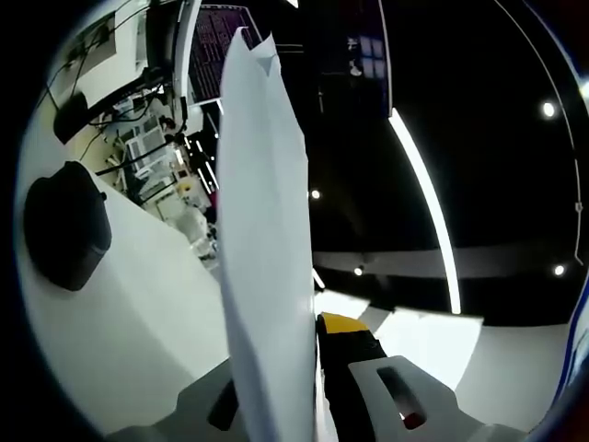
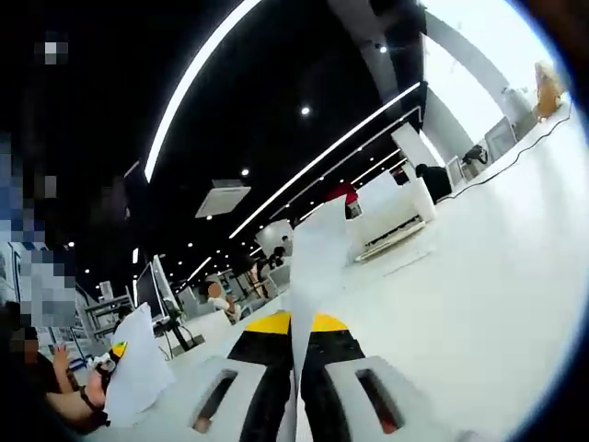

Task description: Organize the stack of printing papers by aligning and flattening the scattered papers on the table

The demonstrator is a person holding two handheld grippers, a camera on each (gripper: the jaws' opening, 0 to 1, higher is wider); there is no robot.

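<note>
left claw clamps papers | sheet hides jaws | right claw alike

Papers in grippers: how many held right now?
2. One paper stands edge-on between the left gripper jaws; another paper is pinched in the right gripper jaws. Each may be several sheets; cannot tell.

It was a large open-plan office or lab hall: a dark ceiling with long light strips, white tables, monitors and cabled equipment far off, and people seated at distant desks.
</note>
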